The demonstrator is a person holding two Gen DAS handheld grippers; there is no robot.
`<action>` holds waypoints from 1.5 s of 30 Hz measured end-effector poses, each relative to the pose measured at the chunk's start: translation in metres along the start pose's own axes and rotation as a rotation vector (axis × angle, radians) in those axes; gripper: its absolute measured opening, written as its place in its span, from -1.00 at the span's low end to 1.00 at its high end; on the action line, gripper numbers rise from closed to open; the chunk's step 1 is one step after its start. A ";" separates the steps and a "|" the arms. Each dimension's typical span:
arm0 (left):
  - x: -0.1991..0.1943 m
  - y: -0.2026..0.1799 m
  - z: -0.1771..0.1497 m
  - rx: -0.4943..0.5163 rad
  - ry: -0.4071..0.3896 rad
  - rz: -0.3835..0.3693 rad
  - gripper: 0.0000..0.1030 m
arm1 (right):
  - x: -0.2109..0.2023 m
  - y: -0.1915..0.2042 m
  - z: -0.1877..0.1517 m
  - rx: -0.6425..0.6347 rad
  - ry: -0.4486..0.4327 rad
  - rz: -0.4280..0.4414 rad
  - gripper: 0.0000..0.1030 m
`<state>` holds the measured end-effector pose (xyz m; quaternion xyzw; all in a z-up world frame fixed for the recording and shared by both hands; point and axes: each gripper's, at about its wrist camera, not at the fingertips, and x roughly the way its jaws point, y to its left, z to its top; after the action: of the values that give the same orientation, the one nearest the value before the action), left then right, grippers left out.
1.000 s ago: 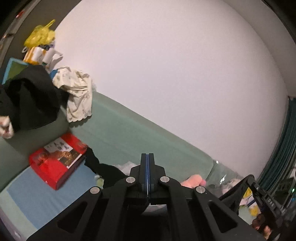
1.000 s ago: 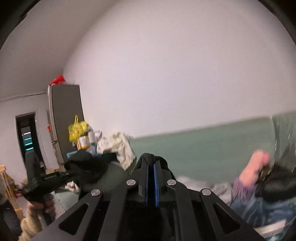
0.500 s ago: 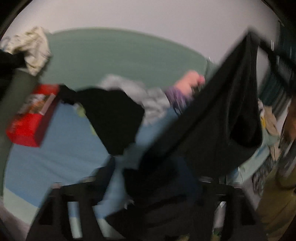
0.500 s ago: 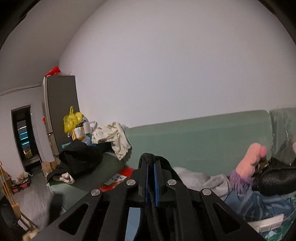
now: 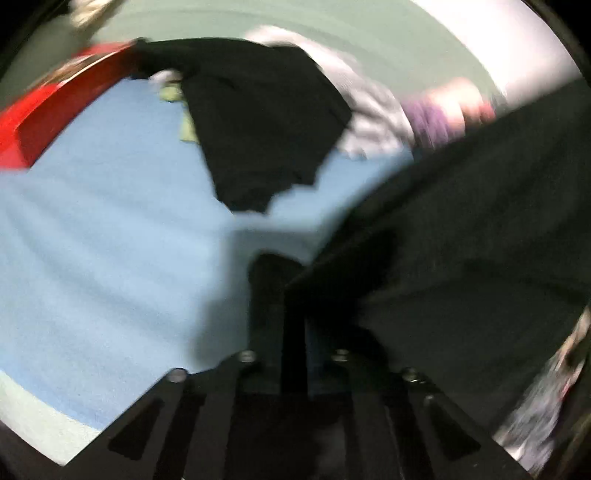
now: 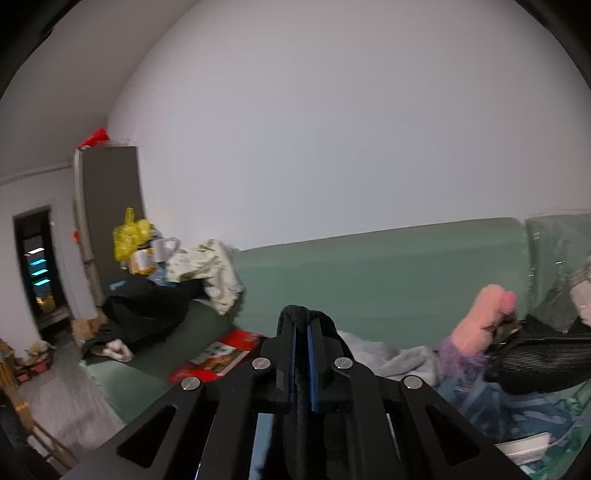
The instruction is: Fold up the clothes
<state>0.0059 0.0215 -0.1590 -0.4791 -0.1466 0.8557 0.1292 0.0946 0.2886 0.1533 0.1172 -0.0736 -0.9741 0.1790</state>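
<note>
**Left wrist view (blurred).** My left tool (image 5: 291, 295) points down at a blue sheet (image 5: 92, 258). Its jaws are closing, with the near edge of a black cloth (image 5: 480, 221) between them. The cloth stretches from the tool up to the right edge of the view and hangs clear of the sheet. Beyond the tool a second black garment (image 5: 258, 122) lies flat on the sheet. A red box (image 5: 48, 110) sits to its left and a grey garment (image 5: 369, 110) to its right. The green sofa back (image 5: 258, 26) closes the view.

**Right wrist view.** My right tool (image 6: 302, 332) points nearly level. Its jaws are together, clamped on a black hem that loops over the fingertips, and dark fabric runs down between the fingers. Whether this hem belongs to the same cloth, I cannot tell. Just past the tool lie the red box to the left and the grey garment to the right. A pink plush (image 6: 484, 317) stands beside a black mesh item (image 6: 546, 354). On the sofa arm farther left sit dark clothes (image 6: 147, 306), a pale patterned cloth (image 6: 210, 269) and a yellow bag (image 6: 129, 236). Behind them stand a grey cabinet (image 6: 107, 206) and a white wall (image 6: 332, 129).
</note>
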 end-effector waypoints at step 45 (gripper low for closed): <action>-0.006 0.030 0.025 0.204 0.019 -0.012 0.45 | 0.048 -0.041 -0.077 -0.079 0.210 -0.161 -0.70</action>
<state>-0.0153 -0.0120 -0.1529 -0.4707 -0.0606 0.8608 0.1838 0.0565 0.3014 0.0619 0.2171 -0.0065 -0.9698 0.1112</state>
